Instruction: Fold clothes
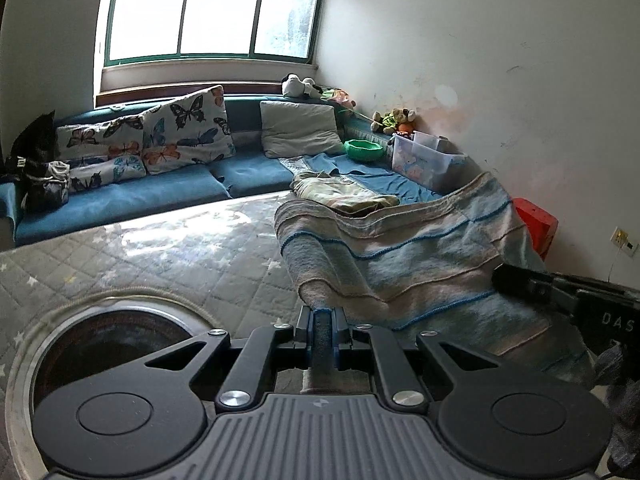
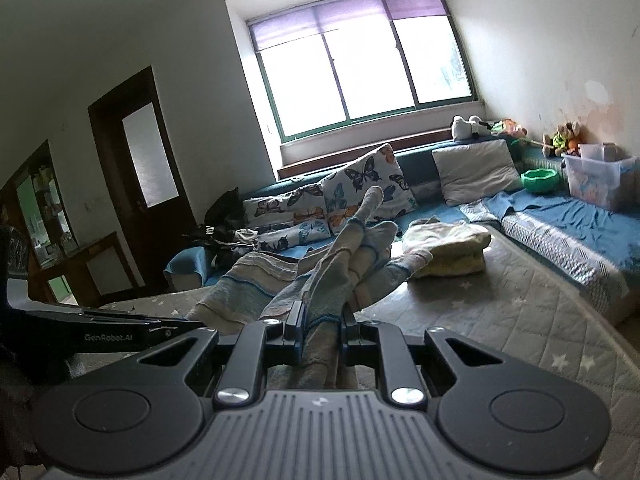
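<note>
While the left gripper [image 1: 322, 314] pinches one edge of the striped blue-and-beige cloth [image 1: 420, 264], the right gripper [image 2: 320, 320] clamps a bunched fold of the same cloth [image 2: 340, 264]. It hangs between them above the quilted grey table cover [image 1: 180, 264], just in front of a folded yellowish garment [image 2: 448, 250] lying near the blue sofa [image 1: 132, 200].

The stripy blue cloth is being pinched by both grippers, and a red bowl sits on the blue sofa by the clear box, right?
Nearly. The bowl is green, not red, as the left wrist view shows. The rest holds: the left gripper and right gripper both pinch the stripy blue cloth, and the bowl sits on the sofa by the clear box.
</note>
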The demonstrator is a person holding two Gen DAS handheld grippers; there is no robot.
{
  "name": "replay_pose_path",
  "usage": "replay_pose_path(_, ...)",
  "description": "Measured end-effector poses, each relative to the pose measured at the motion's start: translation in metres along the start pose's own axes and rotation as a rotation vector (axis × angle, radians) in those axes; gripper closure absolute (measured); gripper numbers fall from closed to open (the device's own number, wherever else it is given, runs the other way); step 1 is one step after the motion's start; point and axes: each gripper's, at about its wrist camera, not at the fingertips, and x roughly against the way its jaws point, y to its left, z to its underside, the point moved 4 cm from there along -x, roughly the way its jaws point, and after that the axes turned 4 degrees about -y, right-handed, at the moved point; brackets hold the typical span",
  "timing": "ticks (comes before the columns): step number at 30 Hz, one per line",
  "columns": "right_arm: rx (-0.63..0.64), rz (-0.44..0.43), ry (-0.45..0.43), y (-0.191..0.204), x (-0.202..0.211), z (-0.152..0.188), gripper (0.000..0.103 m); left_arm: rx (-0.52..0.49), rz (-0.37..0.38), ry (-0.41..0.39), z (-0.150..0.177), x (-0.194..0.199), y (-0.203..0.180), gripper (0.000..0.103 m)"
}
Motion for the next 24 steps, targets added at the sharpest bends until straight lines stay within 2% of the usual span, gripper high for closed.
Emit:
replay_pose_path(14,0.08,0.033,-0.008,-0.002,-0.008,-0.02,0.088,-0.062,-0.056,-0.022,-0.011,-0.015,-0.022,0.093)
replay_pose_path(24,0.075,0.05,0.031,-0.015,-0.026,-0.012,0.088,-0.06,-0.071,0.028,-0.007,-0.042,-0.021,0.093)
